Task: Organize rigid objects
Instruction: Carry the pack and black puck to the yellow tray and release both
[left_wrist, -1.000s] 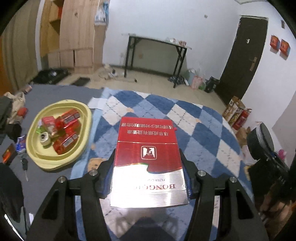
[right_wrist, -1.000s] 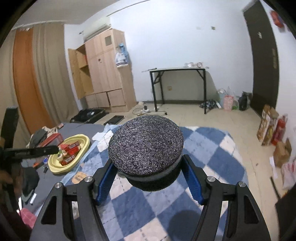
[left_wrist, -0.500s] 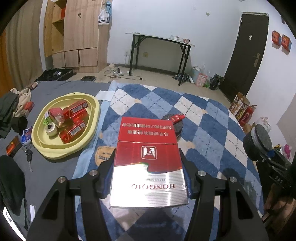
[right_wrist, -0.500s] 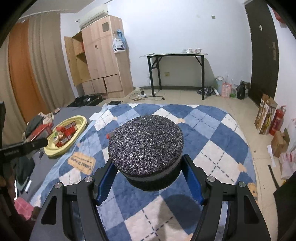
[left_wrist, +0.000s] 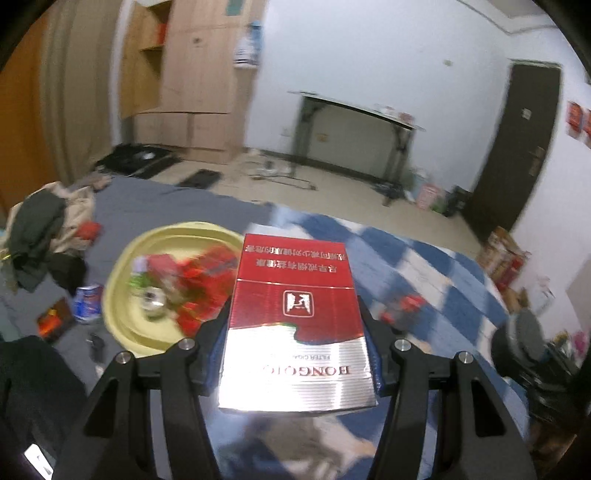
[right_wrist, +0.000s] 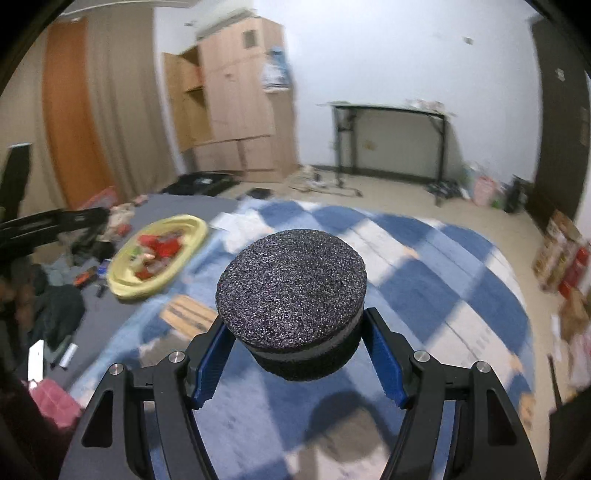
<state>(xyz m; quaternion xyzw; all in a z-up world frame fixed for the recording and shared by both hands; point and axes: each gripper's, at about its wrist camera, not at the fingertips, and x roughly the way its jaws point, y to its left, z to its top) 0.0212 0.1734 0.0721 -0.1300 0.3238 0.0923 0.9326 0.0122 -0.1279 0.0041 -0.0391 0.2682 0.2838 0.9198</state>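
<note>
Plainly, the red-and-silver cardboard cigarette pack (left_wrist: 295, 325) is pinched by its long sides in the left gripper (left_wrist: 293, 354), jaws closed part-way on it, and it rides above the blue-and-white checked rug (left_wrist: 436, 273). The speckled black round foam disc (right_wrist: 291, 291) sits clamped the same way in the right gripper (right_wrist: 295, 343), also above the rug. To the far left lies the pale yellow round plastic tray (left_wrist: 122, 291), already holding red packs and a small roll. I judge the step is carrying both pieces to that tray. Keep the grips steady, approach over the tray's near rim, and lower onto a bare patch before releasing, one hand at a time.
</note>
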